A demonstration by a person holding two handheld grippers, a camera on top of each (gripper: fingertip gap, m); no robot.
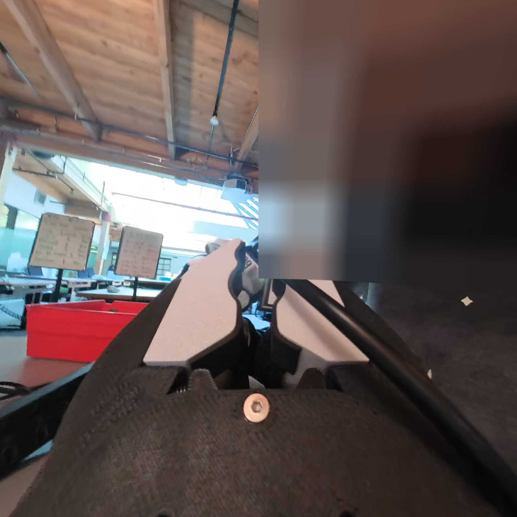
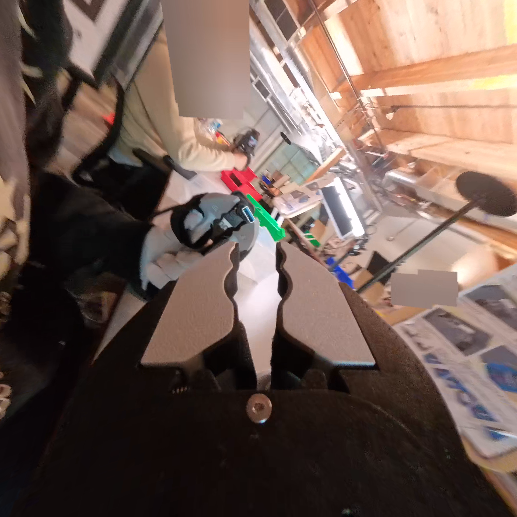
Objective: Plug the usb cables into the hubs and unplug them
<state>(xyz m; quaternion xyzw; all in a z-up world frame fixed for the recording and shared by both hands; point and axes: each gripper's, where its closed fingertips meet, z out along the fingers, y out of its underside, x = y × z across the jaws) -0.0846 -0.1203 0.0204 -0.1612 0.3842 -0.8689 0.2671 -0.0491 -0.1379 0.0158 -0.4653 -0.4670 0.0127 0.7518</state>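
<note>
Both views are tilted up toward the wooden ceiling, and no hub shows. In the right wrist view, my left gripper [image 2: 237,221] is held in a white-gloved hand [image 2: 165,260], up and left of my own fingers. It is shut on a black USB plug [image 2: 247,218] whose blue-tongued metal end sticks out past the fingers. In the left wrist view, my left gripper [image 1: 256,279] has the dark plug body [image 1: 247,263] between its tips. The black cable [image 1: 363,338] trails back over the right finger. My right gripper [image 2: 257,247] is open and empty.
A red bin [image 1: 78,330] stands on the table [image 1: 16,361] to the left, with two whiteboards [image 1: 61,240] behind. A person in a cream sweater [image 2: 167,134] works at another table with red bins [image 2: 237,179] and a green bin [image 2: 268,221]. A printed sheet [image 2: 461,363] lies at right. Tip to tip, the grippers are about 5 cm apart.
</note>
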